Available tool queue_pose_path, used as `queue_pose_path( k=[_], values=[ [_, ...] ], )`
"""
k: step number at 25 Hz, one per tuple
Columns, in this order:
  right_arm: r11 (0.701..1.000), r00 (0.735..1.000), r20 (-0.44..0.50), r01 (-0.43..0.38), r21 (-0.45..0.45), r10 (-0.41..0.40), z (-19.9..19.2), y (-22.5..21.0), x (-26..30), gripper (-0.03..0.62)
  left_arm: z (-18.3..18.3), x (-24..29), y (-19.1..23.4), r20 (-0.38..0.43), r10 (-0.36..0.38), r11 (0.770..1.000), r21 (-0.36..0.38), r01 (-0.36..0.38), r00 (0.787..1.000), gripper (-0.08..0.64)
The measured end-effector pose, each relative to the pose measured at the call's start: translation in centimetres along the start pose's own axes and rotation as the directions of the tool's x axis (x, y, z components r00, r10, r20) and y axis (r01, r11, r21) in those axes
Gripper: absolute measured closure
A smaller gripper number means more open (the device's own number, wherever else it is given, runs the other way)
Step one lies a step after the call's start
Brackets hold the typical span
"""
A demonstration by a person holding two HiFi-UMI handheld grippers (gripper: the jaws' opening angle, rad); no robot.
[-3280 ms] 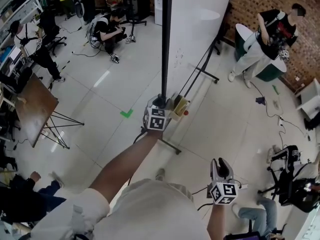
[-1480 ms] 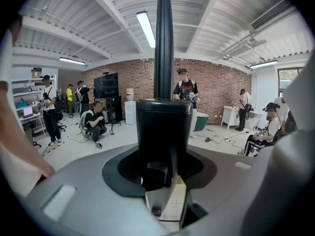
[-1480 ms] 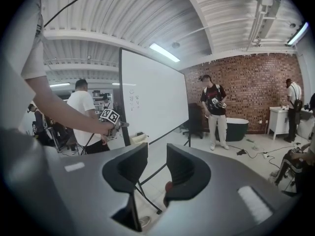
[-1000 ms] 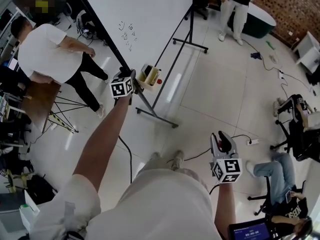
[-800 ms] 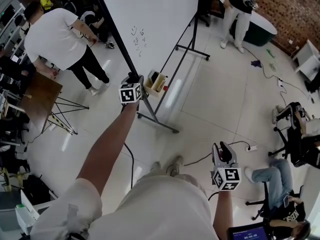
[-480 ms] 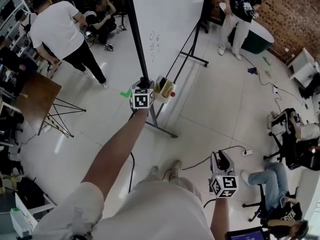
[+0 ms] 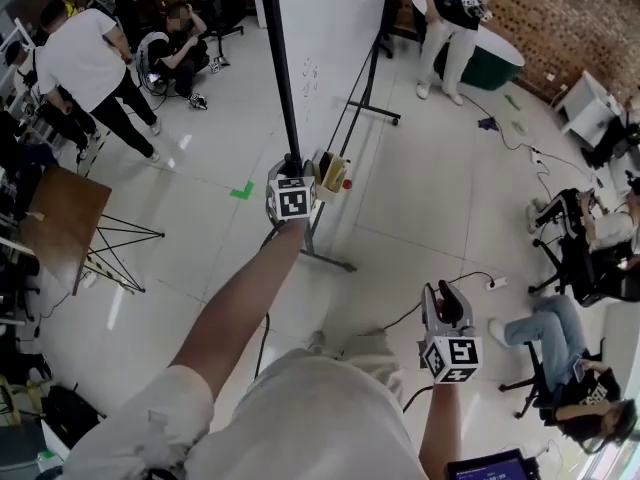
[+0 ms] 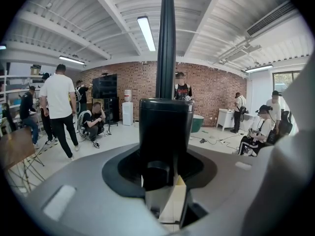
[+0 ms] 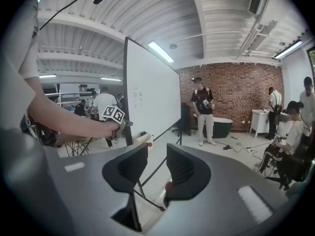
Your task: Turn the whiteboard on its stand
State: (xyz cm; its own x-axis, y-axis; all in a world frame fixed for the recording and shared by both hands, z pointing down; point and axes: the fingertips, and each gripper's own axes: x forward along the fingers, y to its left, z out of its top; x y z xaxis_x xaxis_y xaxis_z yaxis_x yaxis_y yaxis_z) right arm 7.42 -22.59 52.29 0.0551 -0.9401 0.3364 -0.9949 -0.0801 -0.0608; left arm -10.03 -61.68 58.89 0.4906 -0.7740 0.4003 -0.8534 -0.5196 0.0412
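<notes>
The whiteboard (image 7: 330, 28) stands on a black wheeled stand (image 7: 328, 260), nearly edge-on to me in the head view. My left gripper (image 7: 290, 173) is shut on the lower end of the board's black frame edge (image 7: 278, 68). In the left gripper view that black frame (image 8: 165, 127) fills the gap between the jaws and rises straight up. A small tray of markers (image 7: 331, 176) hangs on the board just right of this gripper. My right gripper (image 7: 445, 303) is held low near my body, open and holding nothing. In the right gripper view the whiteboard (image 9: 150, 97) shows past the parted jaws (image 9: 153, 173).
A person in a white shirt (image 7: 85, 58) stands at far left beside a crouching person (image 7: 175, 53). Another person in black (image 7: 450, 18) stands by a green tub behind the board. A wooden table (image 7: 55, 218) is on the left. A seated person (image 7: 560, 368) and a floor cable (image 7: 440, 288) lie to the right.
The board has swung from showing its broad white face to nearly edge-on. My left gripper went rightward with its frame edge. The right gripper stayed low and open.
</notes>
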Motion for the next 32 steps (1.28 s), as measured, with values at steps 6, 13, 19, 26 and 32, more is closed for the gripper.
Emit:
queue_pose_path(
  k=[6, 13, 19, 26, 32],
  values=[
    [1.000, 0.999, 0.029, 0.024, 0.004, -0.024, -0.2, 0.3, -1.1, 0.468, -0.6, -0.4, 0.0, -0.010, 0.001, 1.000, -0.003, -0.001, 1.000, 0.367],
    [1.000, 0.999, 0.034, 0.027, 0.013, -0.027, -0.3, -1.5, -3.3, 0.468, -1.3, -1.6, -0.1, -0.010, 0.016, 1.000, 0.000, -0.016, 1.000, 0.367],
    [1.000, 0.999, 0.024, 0.023, 0.017, -0.024, -1.3, -3.4, -5.3, 0.468, -1.8, -2.3, -0.4, -0.013, 0.032, 0.999, -0.002, -0.032, 0.999, 0.368],
    [0.999, 0.999, 0.041, 0.035, 0.026, -0.036, -1.3, -5.0, -7.3, 0.468, -2.6, -4.1, -0.4, -0.015, 0.033, 0.999, -0.001, -0.033, 0.999, 0.368],
    [0.999, 0.998, 0.053, 0.026, 0.027, -0.028, -1.8, -4.6, -8.6, 0.468, -4.1, -6.5, -1.0, -0.010, 0.024, 1.000, -0.004, -0.024, 1.000, 0.367]
  ],
)
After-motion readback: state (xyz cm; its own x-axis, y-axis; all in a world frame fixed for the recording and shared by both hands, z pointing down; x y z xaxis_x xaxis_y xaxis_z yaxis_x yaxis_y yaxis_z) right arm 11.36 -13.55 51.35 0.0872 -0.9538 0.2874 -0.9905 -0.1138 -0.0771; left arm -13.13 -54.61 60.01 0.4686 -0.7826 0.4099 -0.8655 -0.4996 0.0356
